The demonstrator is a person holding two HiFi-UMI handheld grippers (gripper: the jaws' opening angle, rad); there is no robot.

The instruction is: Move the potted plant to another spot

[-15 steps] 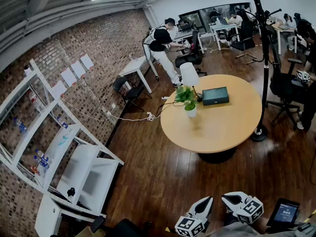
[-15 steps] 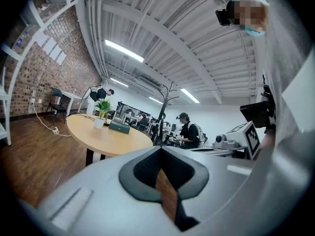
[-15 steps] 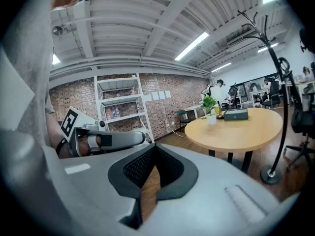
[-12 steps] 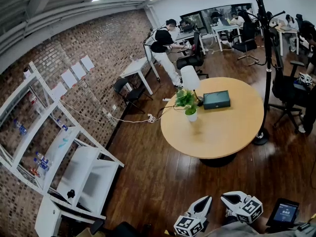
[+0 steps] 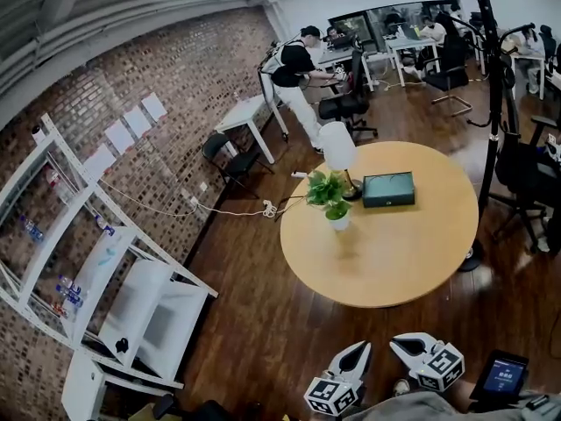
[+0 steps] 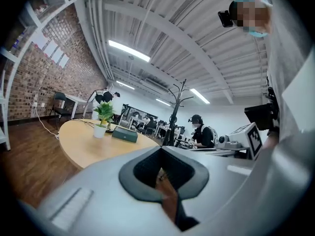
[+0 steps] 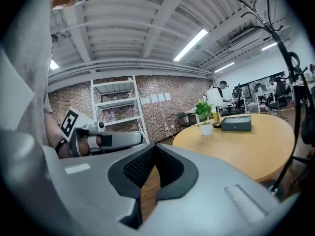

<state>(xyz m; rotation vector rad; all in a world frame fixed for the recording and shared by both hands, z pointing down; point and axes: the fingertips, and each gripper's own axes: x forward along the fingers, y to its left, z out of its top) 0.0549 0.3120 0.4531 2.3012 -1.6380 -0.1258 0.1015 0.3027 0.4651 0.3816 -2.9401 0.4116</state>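
Head view: left tool [image 5: 359,351] and right tool [image 5: 399,342] clenched empty, leafy potted plant [image 5: 331,198] on round wooden table [image 5: 386,257]

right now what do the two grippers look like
Both the left gripper and right gripper have pale grey-white moulded shells with dark grey pads. Each carries a cube with black-and-white square markers. The person wears a grey sleeve.
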